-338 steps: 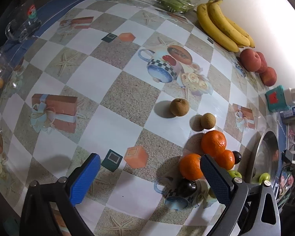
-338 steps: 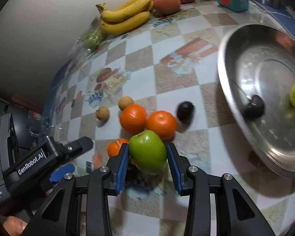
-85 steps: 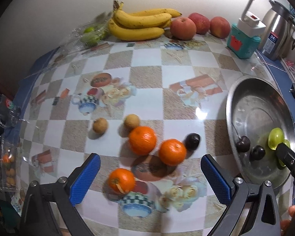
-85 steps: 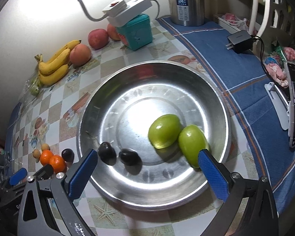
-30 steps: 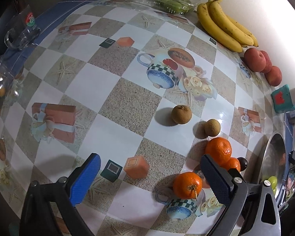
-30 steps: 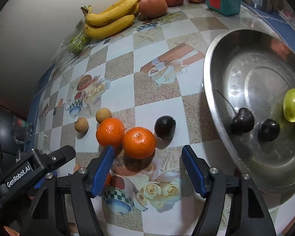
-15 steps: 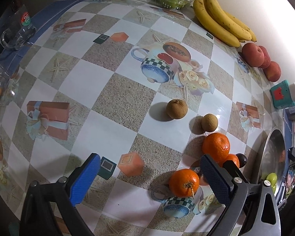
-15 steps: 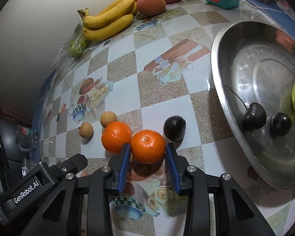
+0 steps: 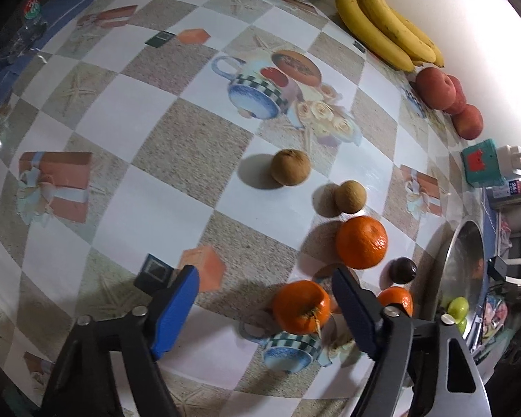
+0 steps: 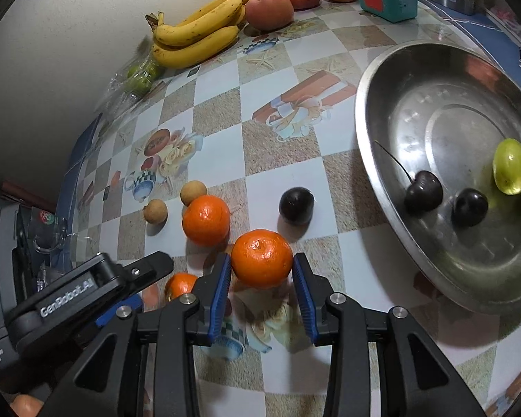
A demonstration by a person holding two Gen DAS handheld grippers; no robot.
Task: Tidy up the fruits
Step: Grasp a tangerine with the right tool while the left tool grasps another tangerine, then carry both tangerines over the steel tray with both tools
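Steel bowl (image 10: pixel 371 80): two cherries (image 10: pixel 423 191), two green fruits (image 10: pixel 510 166).

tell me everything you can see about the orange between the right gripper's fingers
The orange is a small, round mandarin-like fruit with bright, glossy, dimpled peel and a small stem dimple facing up toward the camera. It sits between the blue pads of the right gripper, which press on its two sides. Beneath it lies the checked tablecloth; whether it still rests on the cloth cannot be told. It touches no other fruit: a second orange lies to its upper left and a dark plum just beyond it.
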